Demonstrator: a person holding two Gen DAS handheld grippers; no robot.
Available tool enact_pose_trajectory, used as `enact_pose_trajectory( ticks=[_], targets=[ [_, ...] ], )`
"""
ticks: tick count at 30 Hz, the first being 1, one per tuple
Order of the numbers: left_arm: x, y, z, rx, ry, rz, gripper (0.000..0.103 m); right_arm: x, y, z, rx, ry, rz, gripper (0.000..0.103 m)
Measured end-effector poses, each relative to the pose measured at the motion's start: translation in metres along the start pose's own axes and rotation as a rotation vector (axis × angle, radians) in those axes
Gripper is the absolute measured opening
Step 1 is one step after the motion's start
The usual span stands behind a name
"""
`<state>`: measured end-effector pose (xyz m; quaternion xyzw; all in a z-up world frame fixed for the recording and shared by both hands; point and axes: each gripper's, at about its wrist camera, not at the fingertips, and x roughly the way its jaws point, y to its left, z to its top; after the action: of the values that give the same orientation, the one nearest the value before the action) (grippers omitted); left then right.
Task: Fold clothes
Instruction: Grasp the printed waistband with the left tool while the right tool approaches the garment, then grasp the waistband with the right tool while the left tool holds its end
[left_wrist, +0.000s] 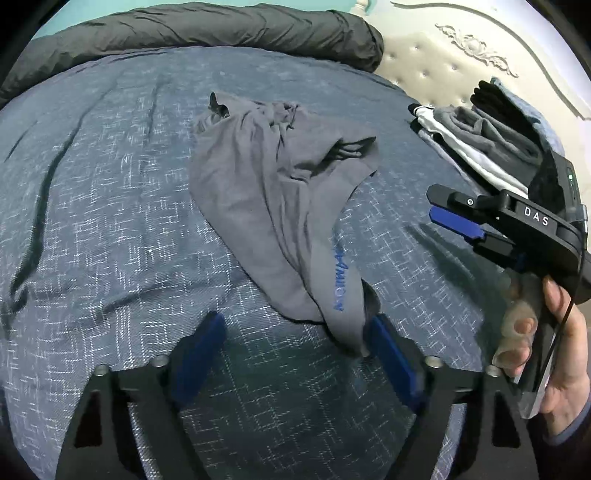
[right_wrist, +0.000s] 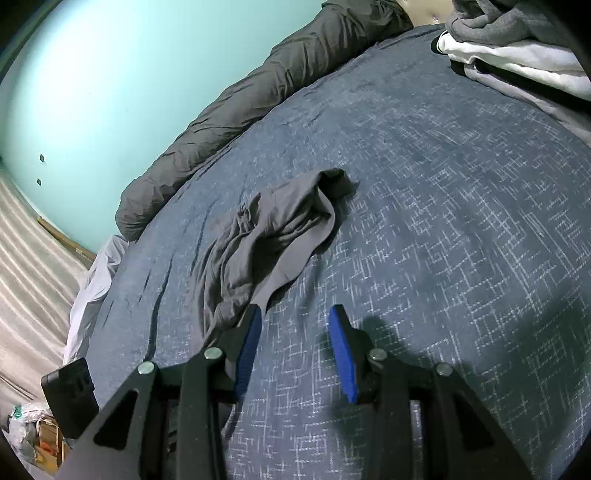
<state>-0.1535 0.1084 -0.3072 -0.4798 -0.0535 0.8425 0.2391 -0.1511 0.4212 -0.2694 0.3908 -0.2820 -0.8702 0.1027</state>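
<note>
While the gray underwear (left_wrist: 280, 206) lies crumpled on the bed cover (left_wrist: 110, 221), nothing is gripped. Both the left gripper (left_wrist: 295, 350) and the right gripper (right_wrist: 295, 347) are spread wide, with nothing between them. Next, an edge must be pinched and pulled flat.

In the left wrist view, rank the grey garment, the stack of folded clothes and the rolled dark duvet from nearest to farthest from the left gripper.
From the left gripper:
1. Grey garment: its near end lies against the right finger.
2. Stack of folded clothes: right side, by the headboard.
3. Rolled dark duvet: along the far edge of the bed.
</note>
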Motion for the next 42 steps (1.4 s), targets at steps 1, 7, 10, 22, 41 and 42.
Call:
enact_pose_trajectory(
  ticks=[1,7,10,22,41,42],
  targets=[
    [0.0,0.001,0.0,-0.001,0.002,-0.004,0.069,0.0,0.0,0.0,0.0,0.0,-0.001,0.038],
    [-0.005,0.001,0.0,0.02,-0.007,-0.004,0.021,0.004,0.003,0.0,0.004,0.002,0.002,0.041],
    [-0.007,0.001,0.002,0.034,-0.015,-0.01,0.017,0.007,0.006,0.0,-0.004,0.007,0.003,0.042],
    [-0.037,0.03,0.011,0.005,-0.081,0.037,0.002,0.016,0.003,0.012,-0.002,0.015,-0.031,0.049],
    [-0.11,0.096,-0.002,-0.073,-0.196,0.103,0.002,0.085,0.04,0.035,-0.12,0.198,-0.101,0.053],
    [-0.112,0.098,-0.003,-0.077,-0.197,0.103,0.002,0.092,0.041,0.034,-0.119,0.219,-0.105,0.052]
  ],
)
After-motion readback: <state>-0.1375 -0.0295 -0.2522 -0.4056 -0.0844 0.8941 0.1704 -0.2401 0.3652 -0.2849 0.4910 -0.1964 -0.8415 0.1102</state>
